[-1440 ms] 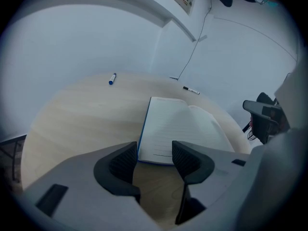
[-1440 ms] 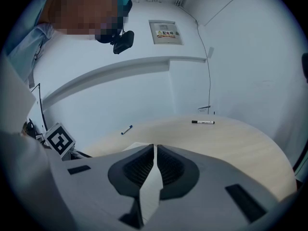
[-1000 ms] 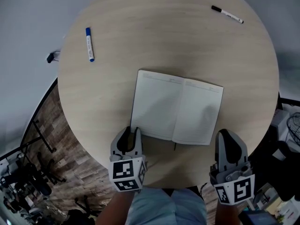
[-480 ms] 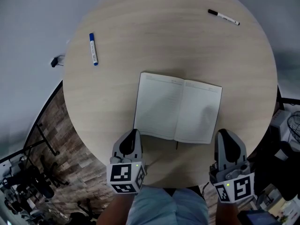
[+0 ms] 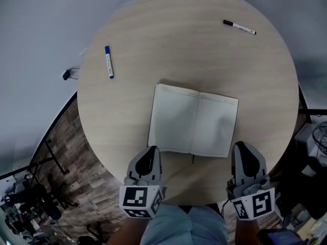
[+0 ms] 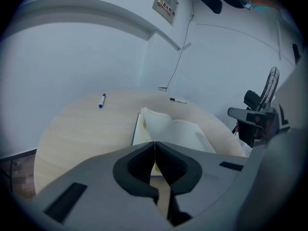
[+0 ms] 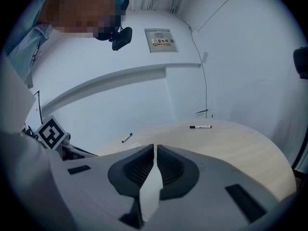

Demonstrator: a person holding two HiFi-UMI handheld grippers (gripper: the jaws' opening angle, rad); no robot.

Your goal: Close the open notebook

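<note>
The open notebook (image 5: 194,119) lies with blank white pages up on the round wooden table (image 5: 179,40). My left gripper (image 5: 152,149) is at its near left corner, jaws together on the edge of the left-hand side. In the left gripper view the left pages of the notebook (image 6: 178,129) bulge up off the cover just beyond the left gripper (image 6: 155,143). My right gripper (image 5: 242,146) hovers just off the near right corner, shut with nothing in it; the right gripper view shows the right gripper (image 7: 155,147) with jaws nearly touching.
A blue marker (image 5: 109,62) lies at the table's left, and a black pen (image 5: 239,27) at the far right. The table's near edge runs just under both grippers. An office chair (image 6: 250,117) stands to the right of the table.
One second ago the left jaws stood open around the notebook's near left corner; now they are shut there and the gripper has risen. The right gripper has lifted slightly.
</note>
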